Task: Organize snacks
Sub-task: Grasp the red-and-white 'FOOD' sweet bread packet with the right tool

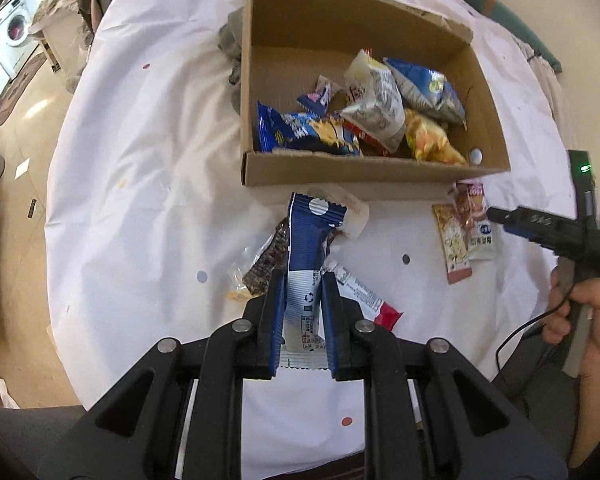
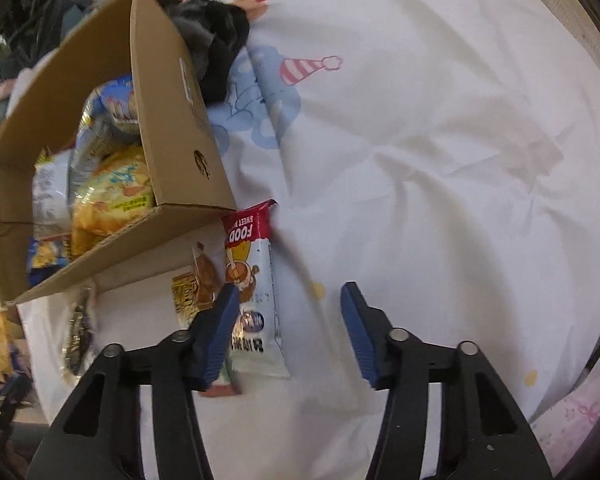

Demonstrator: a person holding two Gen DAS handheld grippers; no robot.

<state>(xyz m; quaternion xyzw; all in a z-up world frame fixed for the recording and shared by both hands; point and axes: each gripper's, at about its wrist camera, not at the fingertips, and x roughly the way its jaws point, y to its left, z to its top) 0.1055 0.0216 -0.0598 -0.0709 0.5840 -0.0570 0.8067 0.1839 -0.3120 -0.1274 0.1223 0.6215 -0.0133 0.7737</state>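
The long blue-and-white foil snack packet [image 1: 306, 264] stands pinched near its lower crimped end between the closed pads of the left gripper [image 1: 303, 284], its blue top reaching toward twelve o'clock, short of the open brown cardboard box [image 1: 364, 178]. It looks light and limp, its film slick; a hold across the flat body just above the seam, as now, should keep it from sliding, though the free upper half will likely flop.

Under it, at seven and five o'clock from the pads, lie a dark clear-wrapped bar [image 1: 266, 268] and a red-ended white stick packet [image 1: 364, 296] on the white dotted sheet [image 1: 140, 200]. Inside the box, bagged snacks crowd the near right corner.

At three o'clock from the packet, the right gripper [image 2: 290, 292] is carried in a person's hand [image 1: 588, 316]. Its jaws stand partly apart and hold nothing. Its left pad overlaps the edge of a white sachet with a red top [image 2: 256, 280], which lies flat beside a yellow-printed sachet [image 2: 188, 292] at the box's near corner. Whether that pad touches it is unclear. These thin sachets lie flush, so pinching across the narrow width looks best.
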